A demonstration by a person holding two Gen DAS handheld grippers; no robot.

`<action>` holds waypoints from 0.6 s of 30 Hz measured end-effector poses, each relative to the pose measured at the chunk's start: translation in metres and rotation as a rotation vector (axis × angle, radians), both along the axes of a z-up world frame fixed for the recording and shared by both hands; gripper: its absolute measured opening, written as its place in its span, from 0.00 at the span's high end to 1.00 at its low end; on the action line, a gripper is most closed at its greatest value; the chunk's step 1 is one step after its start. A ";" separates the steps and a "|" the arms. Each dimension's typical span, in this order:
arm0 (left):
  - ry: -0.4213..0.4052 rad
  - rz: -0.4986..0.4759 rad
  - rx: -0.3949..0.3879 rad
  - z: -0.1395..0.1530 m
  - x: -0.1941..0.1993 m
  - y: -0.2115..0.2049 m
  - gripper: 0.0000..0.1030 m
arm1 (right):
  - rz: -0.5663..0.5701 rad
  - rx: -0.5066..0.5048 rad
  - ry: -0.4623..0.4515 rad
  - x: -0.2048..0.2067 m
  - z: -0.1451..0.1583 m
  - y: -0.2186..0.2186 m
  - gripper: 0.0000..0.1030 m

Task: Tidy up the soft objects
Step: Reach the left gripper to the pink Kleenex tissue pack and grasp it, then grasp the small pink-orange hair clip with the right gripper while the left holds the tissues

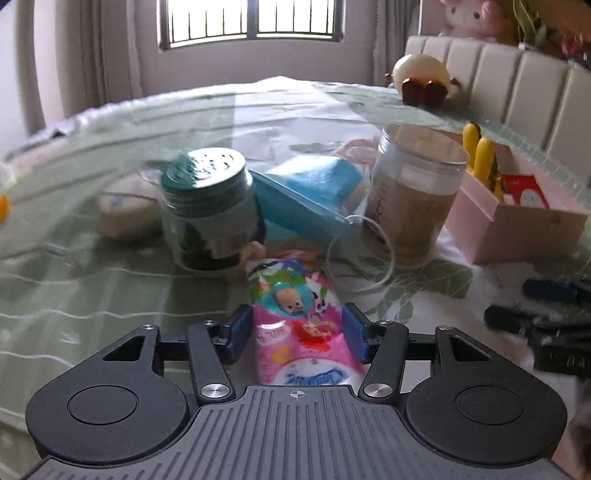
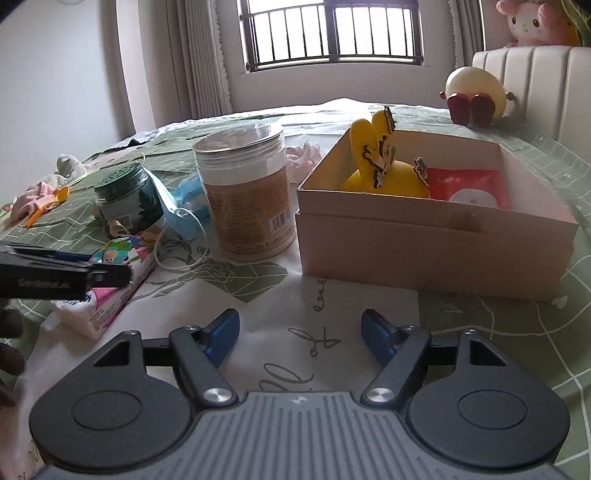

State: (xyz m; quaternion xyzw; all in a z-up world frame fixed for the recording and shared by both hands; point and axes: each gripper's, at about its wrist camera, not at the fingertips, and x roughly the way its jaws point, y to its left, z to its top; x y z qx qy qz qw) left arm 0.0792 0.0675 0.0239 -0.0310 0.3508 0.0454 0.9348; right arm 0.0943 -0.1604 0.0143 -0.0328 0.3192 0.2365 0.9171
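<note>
A green leaf-print bed under a barred window. The tissue pack lies flat between the left gripper, whose jaws stand wide, pads just off its sides. To do this well: centre the pack, close gently, then lift clear of the mask loop. The box with the yellow toy sits near. The right gripper hangs open, empty.

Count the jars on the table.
2. The green-lidded jar stands at left; the larger clear-lidded jar stands right of it, beside the pink box. Others may be hidden.
</note>
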 end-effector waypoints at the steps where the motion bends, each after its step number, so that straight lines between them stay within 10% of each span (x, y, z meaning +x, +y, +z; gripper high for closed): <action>1: 0.018 -0.005 -0.010 -0.003 0.005 0.000 0.39 | 0.005 -0.003 0.004 0.001 0.000 0.001 0.25; 10: -0.008 -0.093 -0.115 -0.006 -0.016 0.020 0.45 | 0.026 -0.058 0.004 -0.002 0.001 0.011 0.22; 18: -0.103 0.033 -0.202 0.012 -0.095 0.091 0.46 | 0.154 -0.124 -0.113 -0.022 0.025 0.070 0.23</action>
